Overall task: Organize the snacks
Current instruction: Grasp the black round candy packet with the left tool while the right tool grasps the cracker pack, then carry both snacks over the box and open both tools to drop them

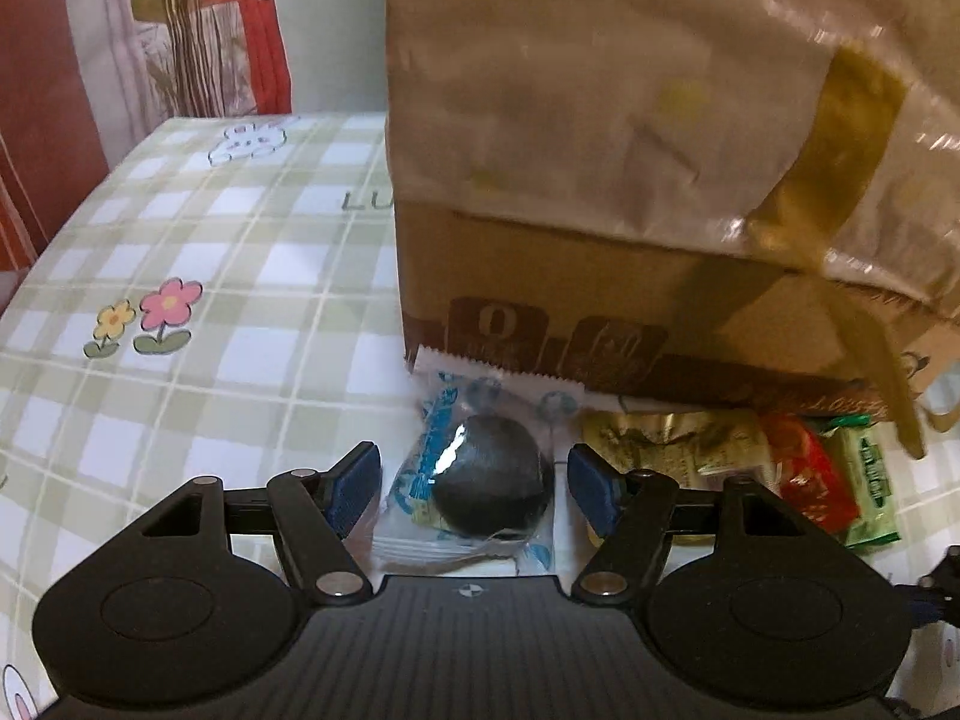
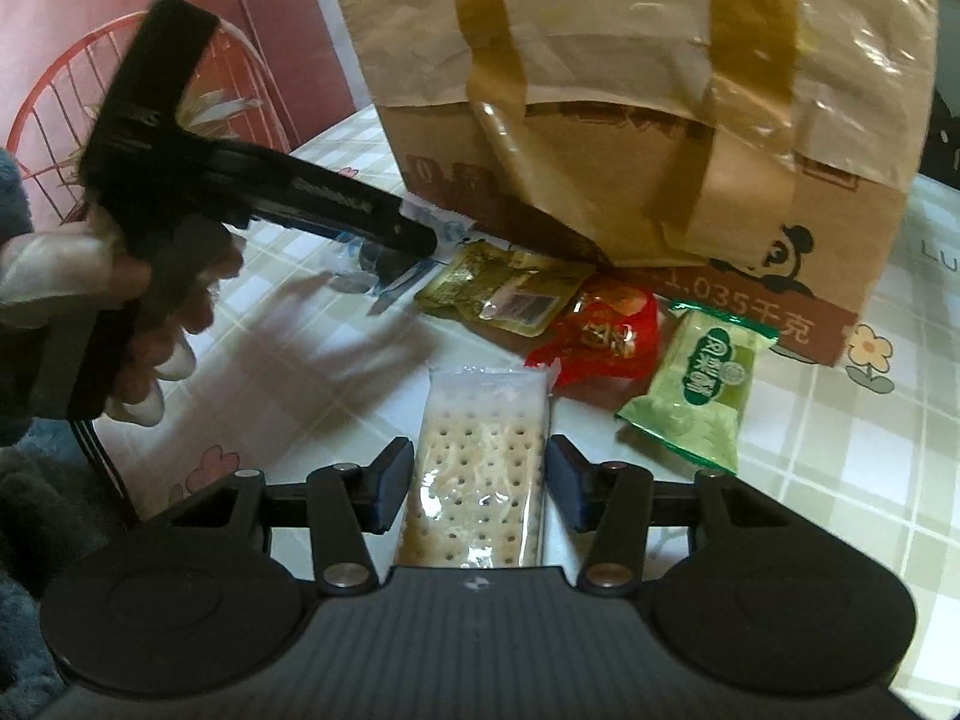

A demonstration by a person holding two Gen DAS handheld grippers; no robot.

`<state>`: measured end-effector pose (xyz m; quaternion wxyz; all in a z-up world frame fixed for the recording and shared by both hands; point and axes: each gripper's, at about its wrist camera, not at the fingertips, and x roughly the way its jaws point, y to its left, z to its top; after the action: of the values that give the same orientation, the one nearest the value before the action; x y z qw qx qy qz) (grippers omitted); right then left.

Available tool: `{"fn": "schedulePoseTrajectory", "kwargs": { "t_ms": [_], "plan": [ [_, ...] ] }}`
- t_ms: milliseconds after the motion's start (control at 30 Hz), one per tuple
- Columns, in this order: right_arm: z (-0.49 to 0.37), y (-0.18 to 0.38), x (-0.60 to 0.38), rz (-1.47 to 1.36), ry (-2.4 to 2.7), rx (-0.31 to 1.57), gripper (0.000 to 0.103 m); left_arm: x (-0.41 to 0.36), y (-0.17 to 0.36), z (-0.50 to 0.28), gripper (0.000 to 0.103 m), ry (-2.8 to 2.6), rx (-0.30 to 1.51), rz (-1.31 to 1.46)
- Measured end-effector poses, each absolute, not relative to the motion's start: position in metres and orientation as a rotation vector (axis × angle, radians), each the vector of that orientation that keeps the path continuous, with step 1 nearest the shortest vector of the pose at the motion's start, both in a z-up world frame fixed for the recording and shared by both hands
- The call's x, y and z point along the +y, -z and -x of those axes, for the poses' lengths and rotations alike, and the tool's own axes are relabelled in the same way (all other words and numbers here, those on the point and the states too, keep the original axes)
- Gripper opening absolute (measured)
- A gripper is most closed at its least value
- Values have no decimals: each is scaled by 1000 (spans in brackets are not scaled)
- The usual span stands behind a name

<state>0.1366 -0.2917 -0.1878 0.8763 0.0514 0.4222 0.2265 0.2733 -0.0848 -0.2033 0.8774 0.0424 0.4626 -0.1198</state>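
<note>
My left gripper [image 1: 474, 489] is open, its blue pads on either side of a clear packet with a dark round snack [image 1: 480, 486] lying on the table; the pads do not touch it. My right gripper [image 2: 474, 486] is open around a clear cracker packet [image 2: 477, 468], pads just beside its edges. A gold packet [image 2: 504, 291], a red packet [image 2: 606, 339] and a green packet [image 2: 702, 387] lie in front of a brown paper bag [image 2: 630, 90]. The gold [image 1: 672, 441], red [image 1: 810, 483] and green [image 1: 867, 483] packets also show in the left wrist view.
The checked tablecloth [image 1: 210, 276] with flower prints covers the table. The paper bag [image 1: 630, 150] with its taped handles stands upright at the back. The person's hand holding the left gripper [image 2: 270, 198] reaches in from the left. A patterned curtain [image 1: 180, 24] hangs behind.
</note>
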Motion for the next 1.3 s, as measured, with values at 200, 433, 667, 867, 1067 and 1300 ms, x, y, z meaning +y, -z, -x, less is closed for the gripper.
{"fn": "schedulePoseTrajectory", "kwargs": {
  "t_ms": [200,433,667,867,1067,1300],
  "plan": [
    [-129,188,-293,-148,-440,867,51,-78,195,-251,48,277,942,-85],
    [-114,184,-298,-202,-371,838,50,-53,170,-211,48,299,912,-51],
    [-104,150,-281,-202,-367,722,50,-35,129,-194,48,350,795,-33],
    [-114,94,-274,-119,-368,596,50,-40,79,-202,48,398,656,3],
    [-140,24,-284,-100,-365,446,50,-59,28,-226,48,437,542,41],
    [-206,-7,-305,-64,-280,418,50,-101,5,-268,48,469,500,38]
  ]
}}
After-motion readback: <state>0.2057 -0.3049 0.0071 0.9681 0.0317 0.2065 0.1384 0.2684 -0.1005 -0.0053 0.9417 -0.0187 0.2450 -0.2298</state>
